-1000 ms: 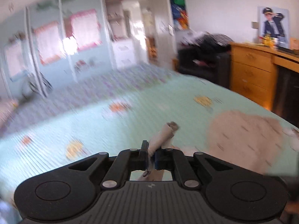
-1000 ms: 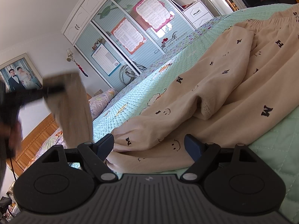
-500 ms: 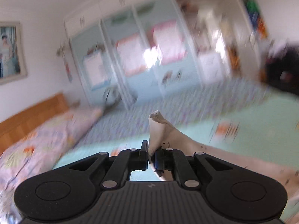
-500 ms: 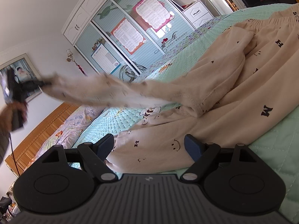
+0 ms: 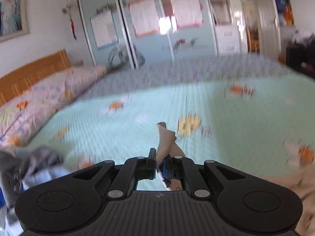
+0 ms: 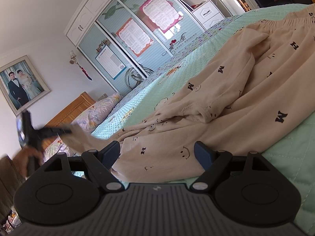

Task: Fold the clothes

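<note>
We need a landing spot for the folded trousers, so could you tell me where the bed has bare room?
Bare green quilt lies between the floral pillows and beige trousers. The grey clothes crowd its near-left corner.

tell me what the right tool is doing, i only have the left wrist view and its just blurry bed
Observer: The right tool is open, hovering low over the beige pants on the green quilt.
Operator: is it touching them
Observer: I cannot tell; the pants' near edge lies between its fingers.
Operator: where does my pinched bit lead
Observer: It's a pant leg, stretched out from the left tool back to the pile.
</note>
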